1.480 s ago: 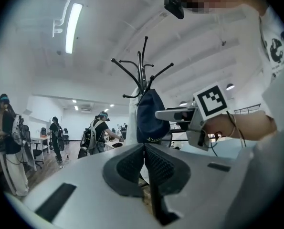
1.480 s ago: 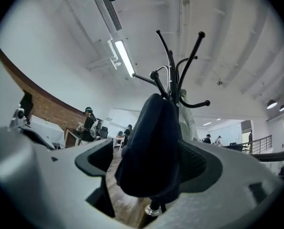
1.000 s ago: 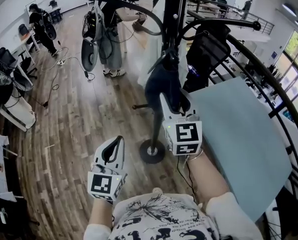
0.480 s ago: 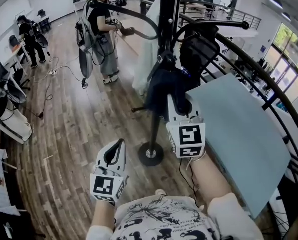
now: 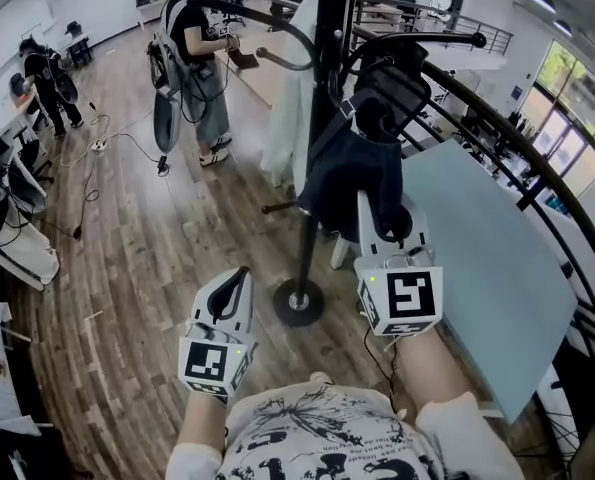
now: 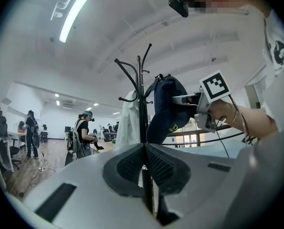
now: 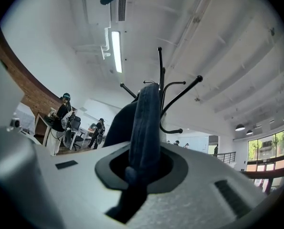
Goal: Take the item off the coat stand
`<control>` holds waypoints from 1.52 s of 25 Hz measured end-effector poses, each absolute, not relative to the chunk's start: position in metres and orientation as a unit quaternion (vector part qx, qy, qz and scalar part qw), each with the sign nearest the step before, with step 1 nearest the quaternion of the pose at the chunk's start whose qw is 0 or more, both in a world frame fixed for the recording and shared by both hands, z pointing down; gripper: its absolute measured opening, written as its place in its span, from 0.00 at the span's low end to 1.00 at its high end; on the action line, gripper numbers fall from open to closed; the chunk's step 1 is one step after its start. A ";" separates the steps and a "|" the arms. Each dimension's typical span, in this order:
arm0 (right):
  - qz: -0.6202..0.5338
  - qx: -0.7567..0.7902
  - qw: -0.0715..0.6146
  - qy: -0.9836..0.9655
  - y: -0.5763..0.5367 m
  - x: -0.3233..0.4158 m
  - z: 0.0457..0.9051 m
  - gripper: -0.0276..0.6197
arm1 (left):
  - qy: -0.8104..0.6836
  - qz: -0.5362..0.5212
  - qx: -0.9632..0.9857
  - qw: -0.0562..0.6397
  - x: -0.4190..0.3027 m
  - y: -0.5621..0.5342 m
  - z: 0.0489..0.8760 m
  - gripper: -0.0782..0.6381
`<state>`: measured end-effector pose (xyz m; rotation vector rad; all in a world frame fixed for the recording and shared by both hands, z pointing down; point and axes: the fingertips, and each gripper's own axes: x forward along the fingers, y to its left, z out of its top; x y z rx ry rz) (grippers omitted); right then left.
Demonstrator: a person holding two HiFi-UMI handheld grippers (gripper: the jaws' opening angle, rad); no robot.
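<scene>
A tall black metal coat stand [image 5: 306, 248] with bent hooks and a round foot stands on the brown wooden floor [image 5: 147, 258]. A dark blue cloth cap [image 5: 347, 173] hangs down on the near side of the pole, right against it. The top of the cap is up by the hooks. I cannot tell if it sits on a hook or only leans there. The right gripper [image 5: 380, 216] reaches up to the low edge of the cap. Its two jaws are squeezed tight on the blue cloth, and a fold of the cloth sticks out between them. The left gripper [image 5: 239, 280] is lower down and to the left of the stand, apart from it. Its jaws are pressed together at the tips with nothing between them, and it touches nothing. A black bag [image 5: 392, 83] hangs higher on the stand, above the cap. A long white coat [image 5: 282, 118] hangs on the far side of the pole. A big pale blue flat board [image 5: 487, 258] lies to the right, next to a curved black rail [image 5: 537, 188]. A person in dark clothes [image 5: 197, 58] stands well behind the stand.
</scene>
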<state>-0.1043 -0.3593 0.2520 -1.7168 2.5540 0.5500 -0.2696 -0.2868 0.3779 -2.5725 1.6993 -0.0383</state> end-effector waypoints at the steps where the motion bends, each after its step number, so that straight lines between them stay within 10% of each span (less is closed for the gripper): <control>1: 0.179 -0.547 0.011 0.818 -0.353 -0.102 0.252 0.09 | 0.549 -0.013 -0.835 0.030 -0.269 -0.286 0.376 0.12; 19: 0.049 -0.530 -0.051 0.845 -0.331 -0.092 0.416 0.09 | 0.520 0.002 -0.853 0.037 -0.251 -0.283 0.360 0.12; 38: 0.053 -0.509 -0.045 0.858 -0.330 -0.086 0.405 0.09 | 0.539 -0.002 -0.840 0.058 -0.241 -0.293 0.356 0.12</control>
